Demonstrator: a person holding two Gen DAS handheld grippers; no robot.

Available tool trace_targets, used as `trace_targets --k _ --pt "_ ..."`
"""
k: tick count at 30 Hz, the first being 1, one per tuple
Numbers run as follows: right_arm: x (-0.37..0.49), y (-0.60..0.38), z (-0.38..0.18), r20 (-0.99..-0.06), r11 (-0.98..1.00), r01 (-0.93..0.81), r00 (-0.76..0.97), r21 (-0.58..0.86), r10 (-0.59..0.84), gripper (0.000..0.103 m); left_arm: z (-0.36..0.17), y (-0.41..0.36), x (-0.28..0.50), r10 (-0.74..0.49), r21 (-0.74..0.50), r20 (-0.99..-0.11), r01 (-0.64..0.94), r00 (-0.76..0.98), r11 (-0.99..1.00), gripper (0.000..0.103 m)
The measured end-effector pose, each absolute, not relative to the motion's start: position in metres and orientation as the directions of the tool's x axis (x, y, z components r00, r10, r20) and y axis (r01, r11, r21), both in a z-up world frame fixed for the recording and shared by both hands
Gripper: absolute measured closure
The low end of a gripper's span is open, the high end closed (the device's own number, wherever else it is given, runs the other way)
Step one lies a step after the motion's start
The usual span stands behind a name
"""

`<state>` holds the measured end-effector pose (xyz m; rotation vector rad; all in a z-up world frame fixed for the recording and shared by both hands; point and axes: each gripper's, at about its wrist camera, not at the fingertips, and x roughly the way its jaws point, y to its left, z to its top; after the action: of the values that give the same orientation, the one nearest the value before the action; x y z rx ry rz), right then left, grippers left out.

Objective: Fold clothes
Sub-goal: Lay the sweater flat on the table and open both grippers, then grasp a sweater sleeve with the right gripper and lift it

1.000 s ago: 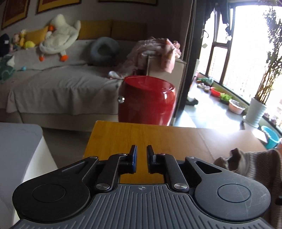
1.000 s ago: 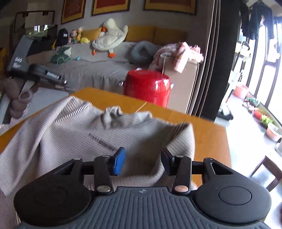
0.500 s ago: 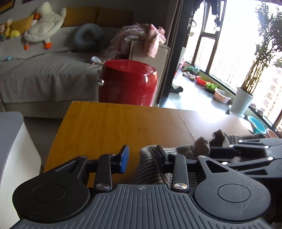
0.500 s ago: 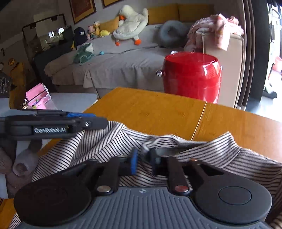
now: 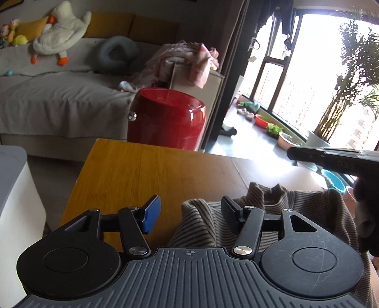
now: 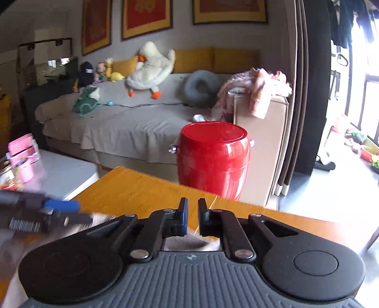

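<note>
striped garment [image 5: 272, 210] bunched on table [image 5: 146, 170], near edge. left hand-held gripper [image 5: 190, 212] spread wide, fabric fold between fingers, likely readying pinch. right hand-held gripper [image 6: 191, 219] nearly together; grip on cloth unclear.

Hardly any writing reads clearly from where I sit. From my left wrist camera, the dark body of my right gripper [image 5: 336, 158] carries pale letters, upside down and too blurred to make out. The framed red pictures [image 6: 146, 16] on the wall show nothing legible.
</note>
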<state>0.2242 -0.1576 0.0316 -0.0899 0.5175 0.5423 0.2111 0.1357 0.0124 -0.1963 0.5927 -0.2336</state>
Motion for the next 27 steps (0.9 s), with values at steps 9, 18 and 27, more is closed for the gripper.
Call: trace_targets --k 9,18,27 --pt "0.067 -0.201 0.004 -0.601 0.763 -0.642 0.583 0.071 0.547 0.056 0.025 0.111 0.132 -0.487 -0.276 -0.524 0.402 0.699 0.873 0.022" --pt "-0.011 -0.162 -0.023 -0.66 0.662 -0.742 0.551 -0.108 0.51 0.045 0.006 0.078 0.113 -0.44 -0.255 -0.51 0.358 0.74 0.898 0.009" --pt "0.019 -0.223 0.049 -0.492 0.886 -0.461 0.785 -0.055 0.377 0.1 -0.018 0.097 0.094 -0.477 -0.433 -0.41 0.295 0.777 0.852 0.006"
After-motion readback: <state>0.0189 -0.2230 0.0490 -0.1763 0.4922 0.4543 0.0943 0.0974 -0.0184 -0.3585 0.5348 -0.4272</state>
